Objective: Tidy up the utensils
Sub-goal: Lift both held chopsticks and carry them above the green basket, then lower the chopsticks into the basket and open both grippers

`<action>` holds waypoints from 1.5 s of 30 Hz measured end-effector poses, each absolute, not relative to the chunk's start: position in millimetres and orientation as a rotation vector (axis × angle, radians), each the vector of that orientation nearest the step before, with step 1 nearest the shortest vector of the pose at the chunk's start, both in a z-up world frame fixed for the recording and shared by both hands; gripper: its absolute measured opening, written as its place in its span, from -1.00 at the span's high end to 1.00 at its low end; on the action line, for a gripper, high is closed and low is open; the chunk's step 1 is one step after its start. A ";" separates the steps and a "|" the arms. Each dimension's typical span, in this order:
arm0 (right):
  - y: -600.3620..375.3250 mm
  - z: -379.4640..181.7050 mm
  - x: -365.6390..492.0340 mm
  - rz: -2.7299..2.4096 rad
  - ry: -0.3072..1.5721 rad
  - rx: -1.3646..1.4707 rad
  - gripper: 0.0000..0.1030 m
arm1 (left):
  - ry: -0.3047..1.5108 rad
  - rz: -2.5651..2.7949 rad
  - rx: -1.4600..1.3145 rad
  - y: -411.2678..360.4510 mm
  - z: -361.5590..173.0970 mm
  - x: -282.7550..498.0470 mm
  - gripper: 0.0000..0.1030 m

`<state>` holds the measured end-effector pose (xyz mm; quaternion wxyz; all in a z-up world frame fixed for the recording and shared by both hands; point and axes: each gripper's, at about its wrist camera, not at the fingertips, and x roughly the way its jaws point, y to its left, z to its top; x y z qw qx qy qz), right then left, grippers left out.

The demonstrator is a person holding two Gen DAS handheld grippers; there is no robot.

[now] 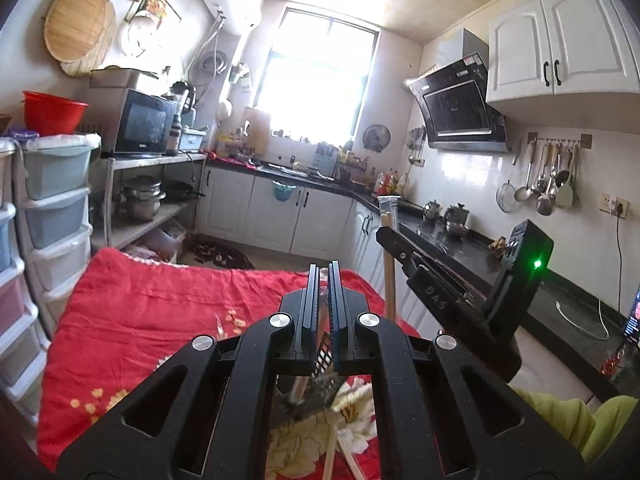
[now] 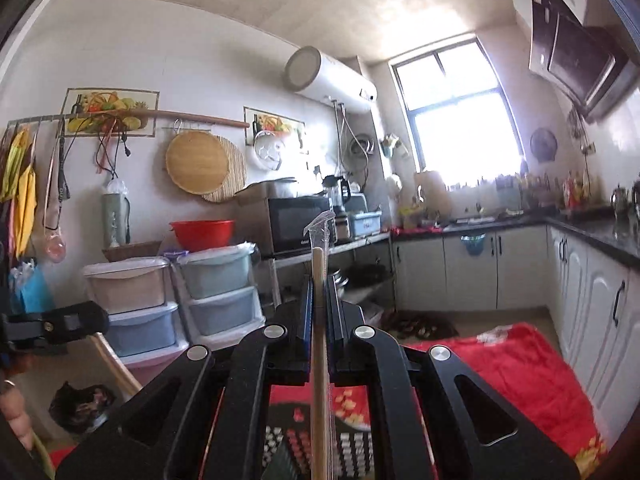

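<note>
Both hand-held grippers clenched, right [image 2: 320, 280] on chopsticks [image 2: 319, 360], above red quilt [image 1: 160, 300].

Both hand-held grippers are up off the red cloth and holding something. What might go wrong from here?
1. The right hand-held gripper pinches the wrapped chopsticks mid-length, so they may pivot or slide out.
2. The left hand-held gripper grips only the thin rim of a mesh holder, which may slip or tilt.
3. Loose chopsticks lie below and could get knocked.

Wooden chopsticks [image 2: 319, 320] in a clear sleeve stand upright, clamped between fingers; a perforated holder [image 1: 325, 354] hangs tilted below.
</note>
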<state>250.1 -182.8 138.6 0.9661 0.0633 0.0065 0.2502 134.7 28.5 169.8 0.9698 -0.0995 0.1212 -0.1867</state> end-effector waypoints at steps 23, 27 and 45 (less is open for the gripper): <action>-162.9 141.9 283.8 0.464 -0.027 0.143 0.89 | 0.181 -0.275 -0.172 33.1 185.7 170.1 0.97; -160.9 141.2 289.7 0.442 -0.047 0.160 0.89 | 0.199 -0.264 -0.192 38.3 173.1 176.7 0.97; -141.9 104.5 317.3 0.284 -0.100 0.138 0.89 | 0.241 -0.239 -0.229 40.6 139.2 189.7 0.97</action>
